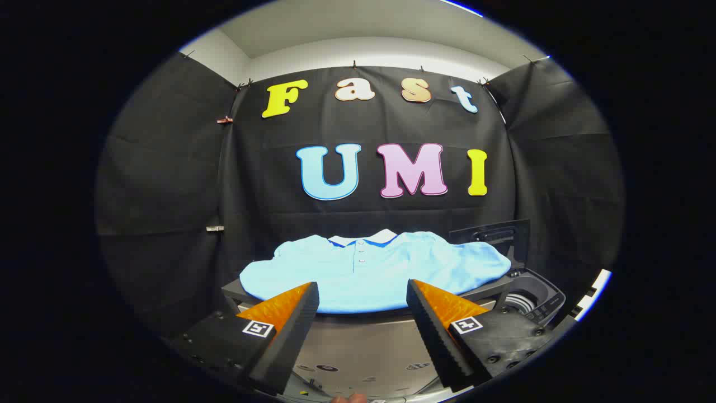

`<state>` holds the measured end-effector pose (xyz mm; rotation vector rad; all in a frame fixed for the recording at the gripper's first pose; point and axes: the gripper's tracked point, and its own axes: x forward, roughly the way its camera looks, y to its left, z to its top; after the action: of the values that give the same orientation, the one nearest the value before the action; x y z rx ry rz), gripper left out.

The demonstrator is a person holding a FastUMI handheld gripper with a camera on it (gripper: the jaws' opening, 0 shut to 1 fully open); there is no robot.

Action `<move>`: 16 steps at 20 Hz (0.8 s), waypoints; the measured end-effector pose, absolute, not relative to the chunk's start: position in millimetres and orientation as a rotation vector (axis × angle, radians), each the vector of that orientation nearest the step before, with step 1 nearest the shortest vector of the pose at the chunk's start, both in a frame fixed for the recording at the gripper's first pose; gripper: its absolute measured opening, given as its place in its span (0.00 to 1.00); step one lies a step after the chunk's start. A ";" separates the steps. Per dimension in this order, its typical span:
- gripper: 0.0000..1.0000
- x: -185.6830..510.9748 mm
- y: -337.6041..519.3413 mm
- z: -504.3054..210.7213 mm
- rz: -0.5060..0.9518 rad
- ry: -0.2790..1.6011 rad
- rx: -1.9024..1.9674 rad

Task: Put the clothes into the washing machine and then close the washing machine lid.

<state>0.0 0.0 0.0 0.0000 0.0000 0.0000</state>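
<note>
Black cloth walled the booth; beyond the spread, empty claw [362,291], a light-blue polo shirt [375,268] lay flat on the desk [235,291], beside the open washing machine [528,296].

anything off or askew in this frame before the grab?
Nothing stands out. The light blue shirt lies flat and spread out on the table, just beyond the open gripper, which holds nothing. The washing machine beside it has its lid raised, ready for loading.
</note>
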 end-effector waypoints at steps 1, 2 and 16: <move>0.99 -0.2 0.3 0.8 0.001 -0.005 -0.005; 0.99 0.5 -0.9 0.9 -0.002 -0.010 -0.011; 0.99 6.9 3.8 10.3 0.008 -0.024 0.002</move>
<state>6.9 3.8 10.3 0.0019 -0.0244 0.0077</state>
